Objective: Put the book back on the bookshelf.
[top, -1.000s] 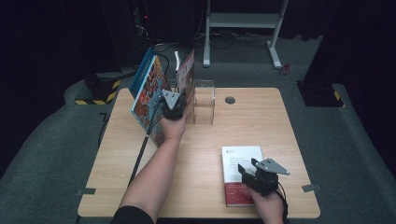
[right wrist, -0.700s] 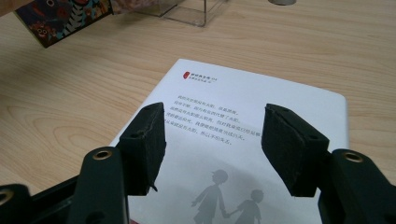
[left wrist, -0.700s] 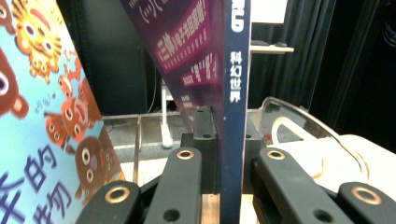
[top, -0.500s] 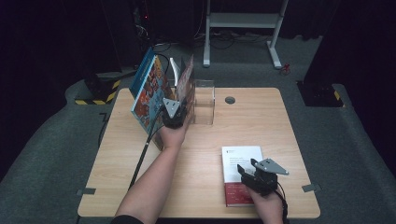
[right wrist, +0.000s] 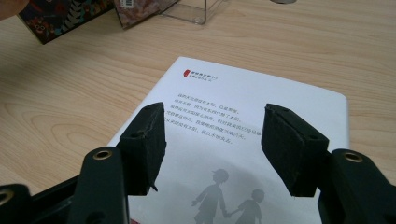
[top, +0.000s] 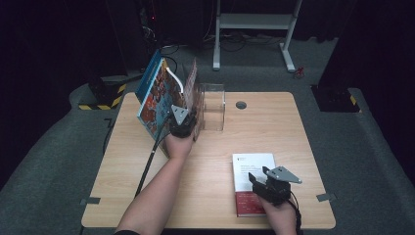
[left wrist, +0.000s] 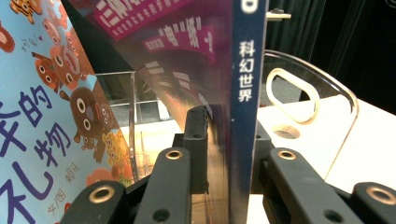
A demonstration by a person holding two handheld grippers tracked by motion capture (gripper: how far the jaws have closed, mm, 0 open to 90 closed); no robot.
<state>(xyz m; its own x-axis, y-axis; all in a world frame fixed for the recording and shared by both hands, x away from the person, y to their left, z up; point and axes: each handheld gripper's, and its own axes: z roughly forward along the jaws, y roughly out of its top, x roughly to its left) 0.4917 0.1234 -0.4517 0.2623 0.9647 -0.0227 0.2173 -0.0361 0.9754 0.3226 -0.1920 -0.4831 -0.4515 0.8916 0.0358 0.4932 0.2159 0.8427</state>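
– Loosening now on the thin book [left wrist: 243, 70], left gripper [left wrist: 226, 140] jaws just opening, pads touching both covers, upright by the clear stand [top: 214, 105]
– Might flop onto the picture book [top: 156, 98] if freed crooked
– Right gripper [right wrist: 212, 135]?
– Spread apart over the white book [top: 252, 169], flat on the table [top: 293, 127]

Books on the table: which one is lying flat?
The white-and-red book near the right gripper lies flat on the table; the blue picture book and the dark magazine stand by the clear stand.

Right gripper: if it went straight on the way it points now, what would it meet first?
Most likely the white book lying flat beneath the right gripper, whose fingers stand open just above its cover; depth is unclear.
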